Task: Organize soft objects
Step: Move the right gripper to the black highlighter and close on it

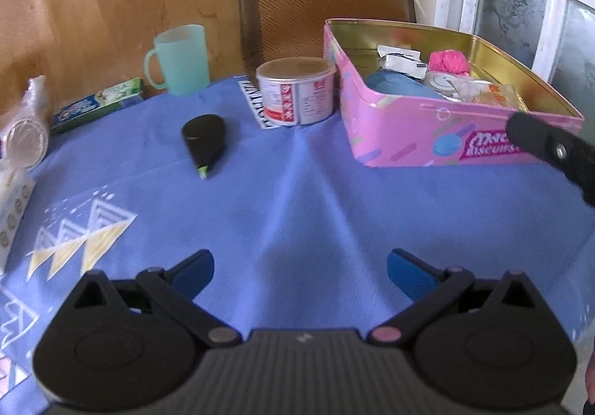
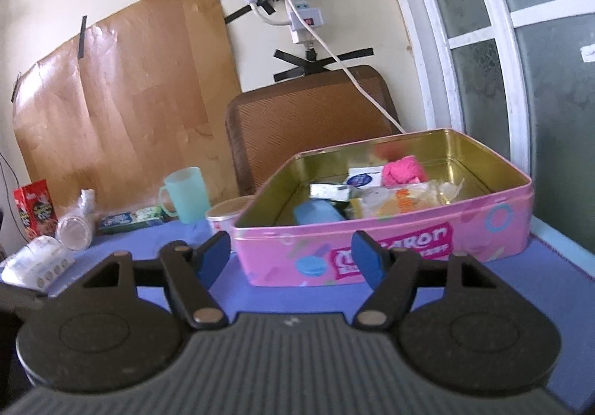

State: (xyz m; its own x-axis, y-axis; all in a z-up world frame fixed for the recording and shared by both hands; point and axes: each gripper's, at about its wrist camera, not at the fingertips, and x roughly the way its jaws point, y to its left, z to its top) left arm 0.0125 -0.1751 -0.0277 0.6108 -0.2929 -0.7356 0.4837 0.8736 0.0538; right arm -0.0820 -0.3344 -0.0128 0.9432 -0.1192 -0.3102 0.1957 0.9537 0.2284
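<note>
Both tongs are spread wide and holding nothing. The left tongs [image 1: 300, 272] hover low over the blue tablecloth [image 1: 297, 199], bare cloth between the tips. The right tongs [image 2: 291, 259] hang just in front of the pink tin [image 2: 390, 247], the tin's front wall filling the gap between the blue pads.

The soft things already sit inside that open tin: a pink ball of yarn [image 2: 404, 169] toward the back, a blue pouch [image 2: 318, 212] at the near left corner, and crinkly plastic packets [image 2: 412, 197] in between. So they lie ahead of and above the right tips, beyond the tin's wall, and well off to the right of the left tongs.

My read on handling: the yarn looks light and squashy, so it will give under a pinch; best taken across its middle, deep enough that loose strands don't slide off. The pouch looks limp and should bunch up; a fold near its centre seems the safest hold. The packets look slippery and thin, so an edge or corner looks like the spot.

Out on the cloth, a black marker [image 1: 203, 134], a small tub [image 1: 295, 91] and a green mug [image 1: 182, 60] stand apart from the tin.
</note>
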